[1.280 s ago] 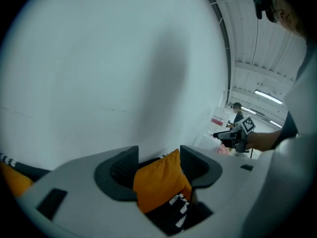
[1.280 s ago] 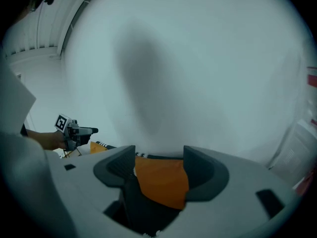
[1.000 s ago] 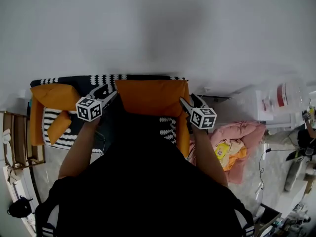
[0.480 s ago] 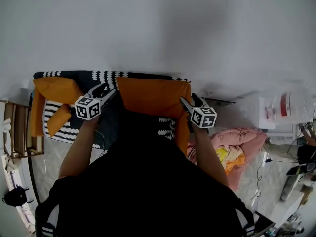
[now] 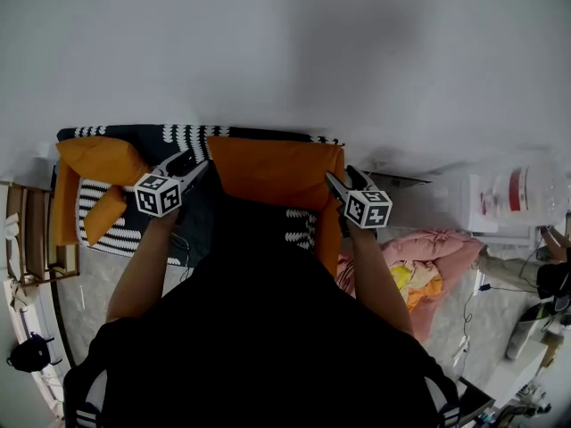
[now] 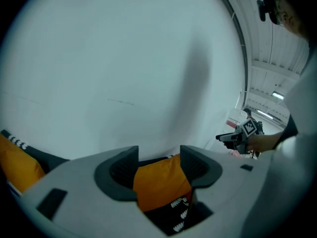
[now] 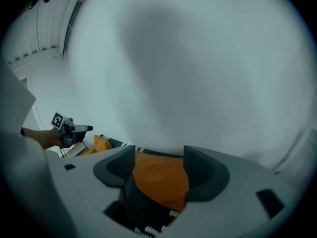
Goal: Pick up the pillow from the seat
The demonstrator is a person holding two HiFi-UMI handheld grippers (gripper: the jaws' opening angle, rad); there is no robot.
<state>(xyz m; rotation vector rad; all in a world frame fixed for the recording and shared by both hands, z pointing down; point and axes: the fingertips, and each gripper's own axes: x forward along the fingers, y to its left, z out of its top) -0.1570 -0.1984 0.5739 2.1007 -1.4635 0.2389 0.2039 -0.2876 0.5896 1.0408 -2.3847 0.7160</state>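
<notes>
An orange pillow (image 5: 272, 172) is stretched between my two grippers in front of the person's dark torso, over a sofa (image 5: 134, 135) with a black-and-white patterned cover. My left gripper (image 5: 203, 166) grips its left edge and my right gripper (image 5: 332, 180) its right edge. In the left gripper view the orange pillow (image 6: 161, 182) fills the gap between the wide-set jaws of the left gripper (image 6: 158, 153). The right gripper view shows the same pillow (image 7: 161, 180) filling the right gripper (image 7: 159, 152). Patterned black fabric (image 6: 178, 214) shows under it.
A second orange cushion (image 5: 98, 163) lies at the sofa's left end. A wooden shelf (image 5: 27, 257) stands to the left. A pink bundle (image 5: 433, 243) and cables lie on the floor at right, near a white container (image 5: 517, 181). A white wall (image 5: 285, 52) is ahead.
The grippers and the pillow keep the same places relative to each other. The view has shifted slightly, so the sofa and the things at right sit a little differently.
</notes>
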